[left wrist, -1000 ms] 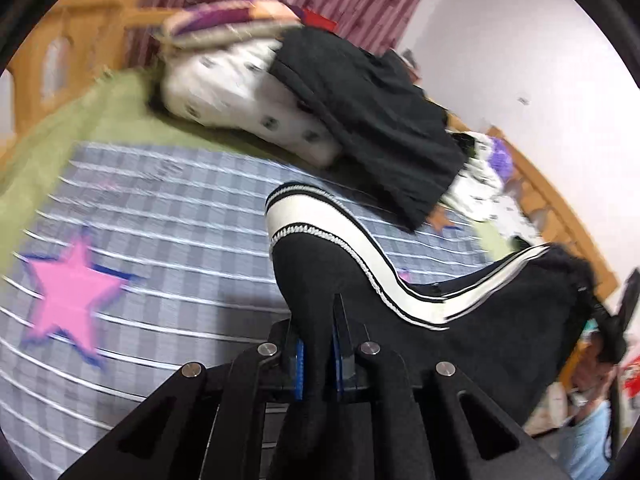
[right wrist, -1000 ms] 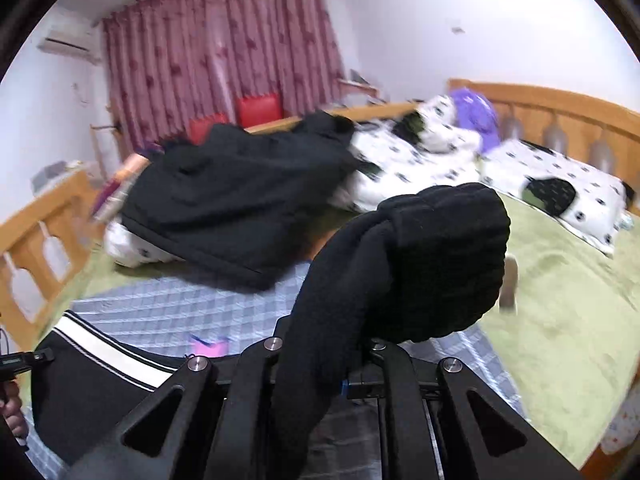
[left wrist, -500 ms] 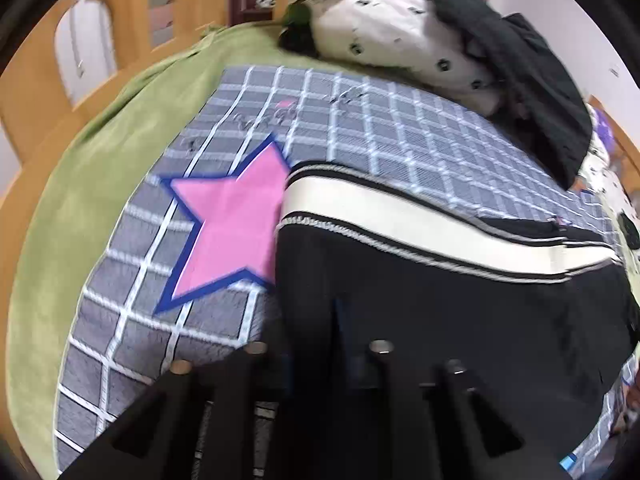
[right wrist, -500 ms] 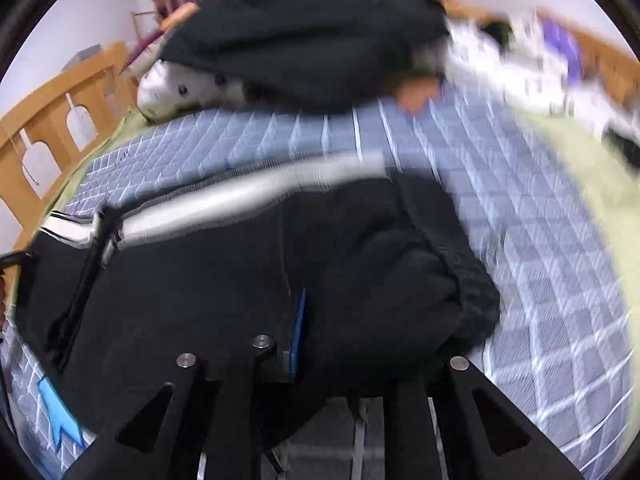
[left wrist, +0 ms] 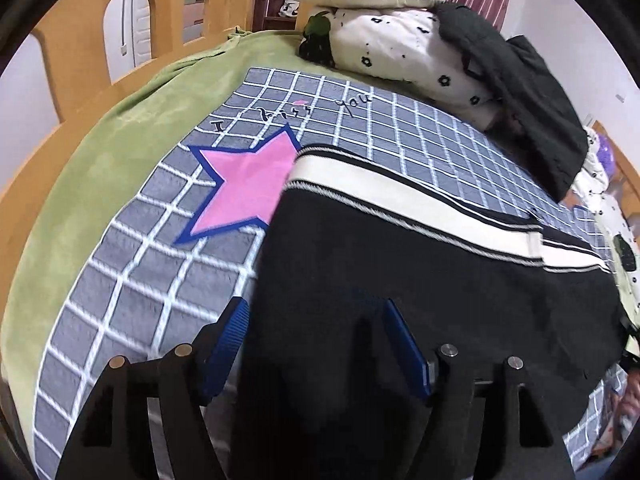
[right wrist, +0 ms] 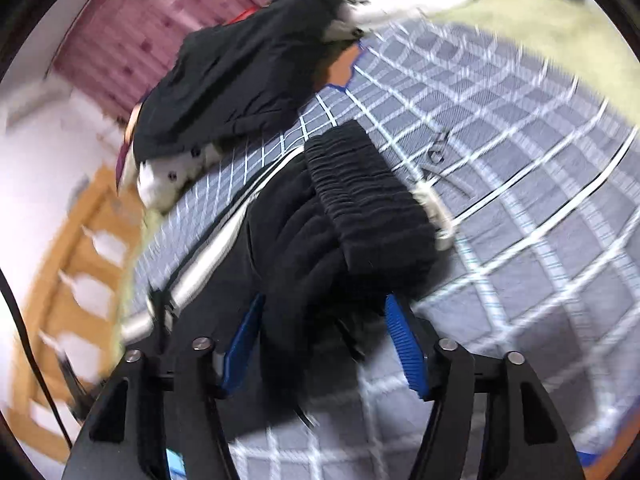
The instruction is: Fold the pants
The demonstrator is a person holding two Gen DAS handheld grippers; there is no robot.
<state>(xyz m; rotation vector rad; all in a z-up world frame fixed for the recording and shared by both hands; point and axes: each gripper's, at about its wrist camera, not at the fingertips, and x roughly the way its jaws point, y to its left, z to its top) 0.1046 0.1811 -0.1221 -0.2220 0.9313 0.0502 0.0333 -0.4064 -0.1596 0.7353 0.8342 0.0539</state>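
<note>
- Pants (left wrist: 400,288) lay spread across the checked blanket (left wrist: 132,280) on the bed, black cloth with a cream side stripe (left wrist: 400,196) running along the far edge, one end just beside the pink star (left wrist: 248,188).
- Our left gripper (left wrist: 316,344) stood with its blue pads wide apart, black cloth lying between them but pinched by neither; it held nothing.
- Our right gripper (right wrist: 324,340) was likewise spread, with the bunched waistband (right wrist: 360,192) resting on the blanket just ahead of it and loose cloth sitting between the pads; that view was blurred, so we could not tell whether any pad touched the cloth.
- Near the waistband a pale drawstring end (right wrist: 436,216) lay out on the blanket.
- At the head of the bed sat a dotted pillow (left wrist: 400,48) with a dark garment (left wrist: 528,96) draped over it, well apart from the pants.
- We judged the laying-out step to be ending: the pants were down flat and both tools had let go, though the waistband end was heaped, not smooth.
- Next, in our judgement, the move called for flattening that bunched end, then taking fresh hold of one edge or end with both grippers and carrying it over onto the other so the edges meet.
</note>
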